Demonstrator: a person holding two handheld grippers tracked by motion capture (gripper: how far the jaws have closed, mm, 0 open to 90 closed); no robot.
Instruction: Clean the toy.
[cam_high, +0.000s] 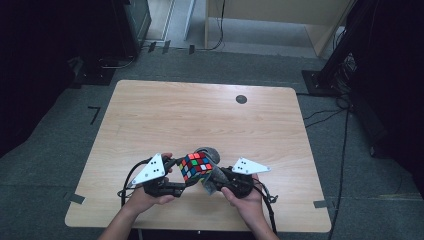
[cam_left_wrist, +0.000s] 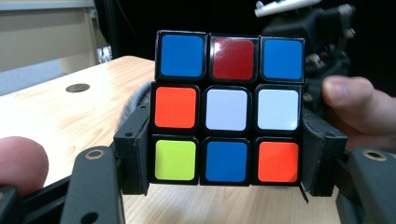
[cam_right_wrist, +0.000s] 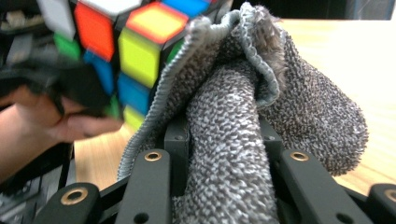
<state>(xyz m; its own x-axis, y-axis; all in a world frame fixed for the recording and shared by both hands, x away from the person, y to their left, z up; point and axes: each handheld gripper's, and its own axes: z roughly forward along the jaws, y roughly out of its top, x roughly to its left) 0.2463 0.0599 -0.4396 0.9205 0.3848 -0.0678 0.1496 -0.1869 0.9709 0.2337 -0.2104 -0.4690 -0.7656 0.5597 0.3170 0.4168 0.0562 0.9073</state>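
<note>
A scrambled puzzle cube (cam_high: 195, 166) (cam_left_wrist: 227, 108) (cam_right_wrist: 122, 51) is held above the near part of the wooden table (cam_high: 200, 115). My left gripper (cam_high: 176, 176) (cam_left_wrist: 224, 161) is shut on the cube, its jaws clamping the lowest layer from both sides. A grey knitted cloth (cam_high: 210, 170) (cam_right_wrist: 243, 107) is pinched in my right gripper (cam_high: 216, 181) (cam_right_wrist: 224, 154), which is shut on it. The cloth presses against the cube's right side. In the left gripper view, a strip of the grey cloth (cam_left_wrist: 133, 100) shows behind the cube.
A small round dark grommet (cam_high: 241, 99) (cam_left_wrist: 77, 87) sits near the table's far edge. Dark equipment stands (cam_high: 345, 50) and cables lie on the floor around the table. A person's hands (cam_high: 150, 197) hold both grippers at the near edge.
</note>
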